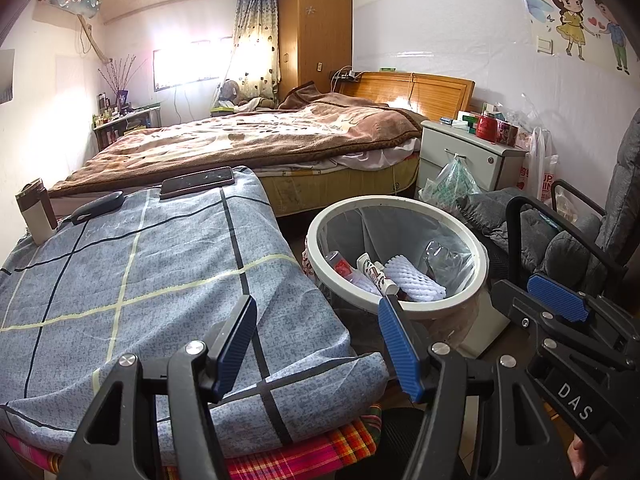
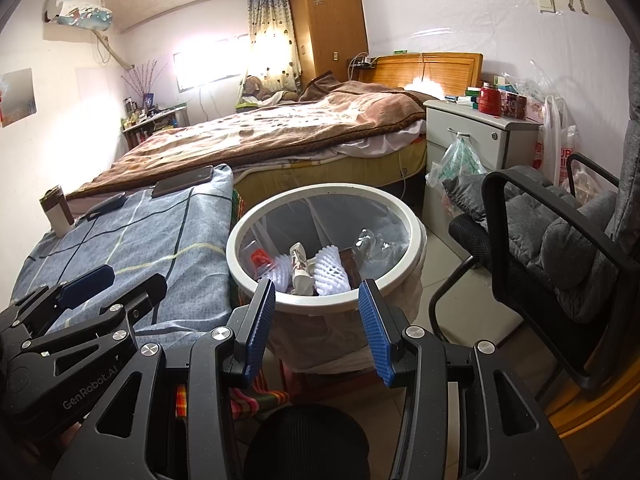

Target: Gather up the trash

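Left wrist view: left tool [image 1: 320, 312] jaws apart, nothing between the blue pads, hovering over the edge of the worktop [image 1: 120, 272] covered in blue checked cloth. Right of it, the white-rimmed trash bin [image 1: 476, 256] with clear liner stands on the floor beside the worktop. Inside the bin: white foam net sleeve [image 1: 416, 280], a crumpled printed wrapper [image 1: 374, 270], a red-and-clear packet [image 1: 342, 268], clear plastic [image 1: 444, 252]. On the worktop far edge: dark phone [image 1: 198, 182], a black case [image 1: 98, 207], a small brown-and-white box [image 1: 36, 214] upright. The right tool [image 1: 558, 292] shows at the right edge, empty as far as can be seen. Bed [image 1: 248, 140] behind, nightstand [image 1: 468, 152] to its right.

Right wrist view: right tool [image 2: 318, 300] jaws apart, empty, just short of the trash bin's [image 2: 240, 264] near rim. Foam net sleeve [image 2: 330, 272] and wrapper [image 2: 300, 266] lie inside. Left tool [image 2: 86, 286] at left over the worktop [image 2: 132, 224], one blue pad visible. Black office chair [image 2: 560, 248] with grey cushion on the right, apart from the bin.
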